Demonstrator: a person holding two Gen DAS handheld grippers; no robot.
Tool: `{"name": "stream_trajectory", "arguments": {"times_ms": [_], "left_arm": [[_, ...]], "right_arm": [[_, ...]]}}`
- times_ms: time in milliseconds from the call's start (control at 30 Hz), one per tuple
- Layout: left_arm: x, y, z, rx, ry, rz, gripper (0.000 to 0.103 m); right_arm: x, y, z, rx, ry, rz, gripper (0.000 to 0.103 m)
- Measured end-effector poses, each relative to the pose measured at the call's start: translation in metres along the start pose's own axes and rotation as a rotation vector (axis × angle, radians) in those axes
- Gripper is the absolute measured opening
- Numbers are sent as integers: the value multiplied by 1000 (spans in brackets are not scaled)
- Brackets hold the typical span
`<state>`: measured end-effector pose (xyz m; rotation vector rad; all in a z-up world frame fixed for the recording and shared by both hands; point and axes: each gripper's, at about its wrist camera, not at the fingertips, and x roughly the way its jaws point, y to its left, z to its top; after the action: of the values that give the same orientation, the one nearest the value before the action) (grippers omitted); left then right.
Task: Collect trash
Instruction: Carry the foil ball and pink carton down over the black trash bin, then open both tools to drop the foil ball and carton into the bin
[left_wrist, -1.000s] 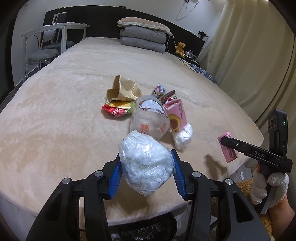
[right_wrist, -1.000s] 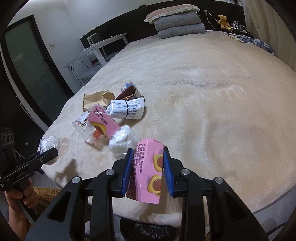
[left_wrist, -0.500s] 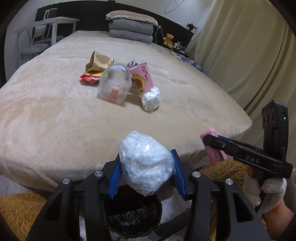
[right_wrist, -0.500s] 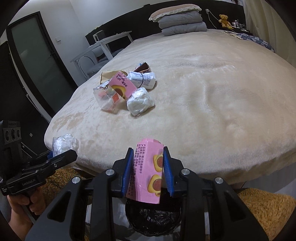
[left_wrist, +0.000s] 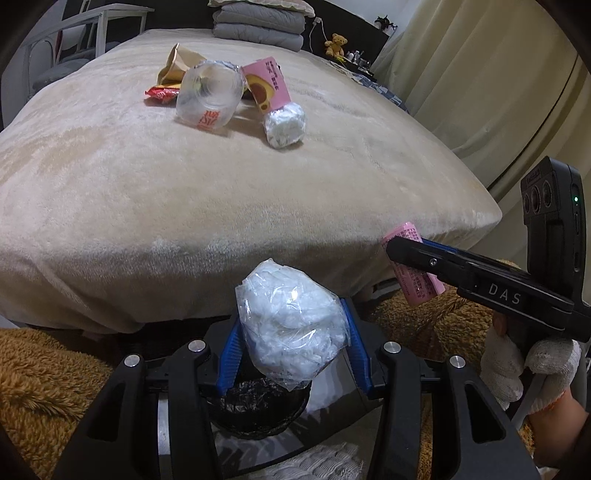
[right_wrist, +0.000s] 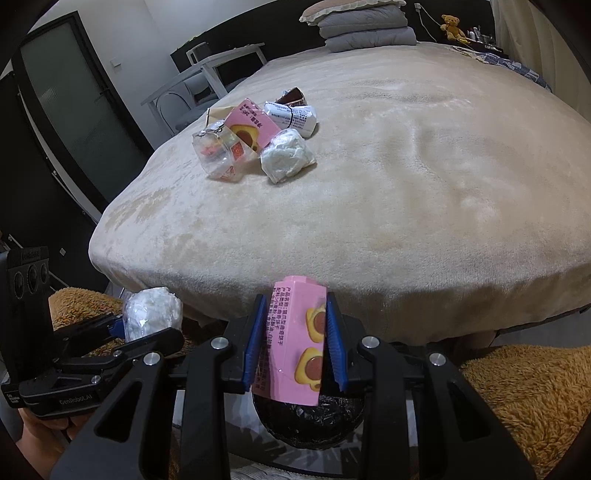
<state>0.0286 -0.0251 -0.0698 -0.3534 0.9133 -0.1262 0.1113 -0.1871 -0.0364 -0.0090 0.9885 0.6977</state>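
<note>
Left gripper (left_wrist: 291, 347): clamped on a clear bag of white wadding (left_wrist: 291, 332), blue pads pressed into both sides, bag bulging above and below the fingers.
Right gripper (right_wrist: 295, 343): closed on a pink snack box (right_wrist: 295, 339), held upright, lower end hanging past the pads.
Bin (left_wrist: 258, 410): black-lined, on the floor just off the bed's near edge; in the left view directly under the bag, in the right view directly under the box (right_wrist: 310, 417).
Change over the last second: both loads lifted off the bed (left_wrist: 221, 192), drawn back past its near edge and lowered; bin out of sight at first, now plainly below each gripper.
Meaning for the task: carry phase looks finished; both pieces apparently staged for release, neither dropped yet.
Left on the bed, toward the far left part: clear plastic cup (left_wrist: 208, 96) on its side, second pink box (left_wrist: 266, 83), wrapped white wad (left_wrist: 284, 123), brown paper bag (left_wrist: 181, 61), red wrapper (left_wrist: 162, 92), white printed packet (right_wrist: 291, 114) seen only from the right view.
Progress: two items about to go in, roughly six more to fetch.
Risk: bag soft and wide, may snag on the pads when opened; both grippers crowd one small bin opening.
</note>
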Motion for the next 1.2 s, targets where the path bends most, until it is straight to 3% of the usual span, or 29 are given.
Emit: {"name": "stream_trajectory", "arguments": {"times_ms": [367, 567, 833, 1067, 1100, 1167, 1200], "left_arm": [[48, 8, -16, -75, 227, -20, 47], [76, 18, -25, -142, 363, -34, 47], [92, 23, -32, -165, 433, -20, 47], [93, 22, -33, -167, 450, -14, 52], [93, 20, -32, -153, 450, -4, 55], [94, 18, -31, -135, 444, 16, 72], [93, 18, -30, -134, 443, 19, 72]], "right_arm": [[49, -13, -15, 96, 217, 69, 33], [77, -21, -20, 148, 334, 65, 33], [97, -20, -24, 163, 420, 58, 33], [104, -22, -25, 182, 439, 61, 35], [105, -23, -26, 189, 435, 63, 37], [103, -27, -25, 210, 421, 60, 58], [103, -28, -25, 214, 417, 58, 58]]}}
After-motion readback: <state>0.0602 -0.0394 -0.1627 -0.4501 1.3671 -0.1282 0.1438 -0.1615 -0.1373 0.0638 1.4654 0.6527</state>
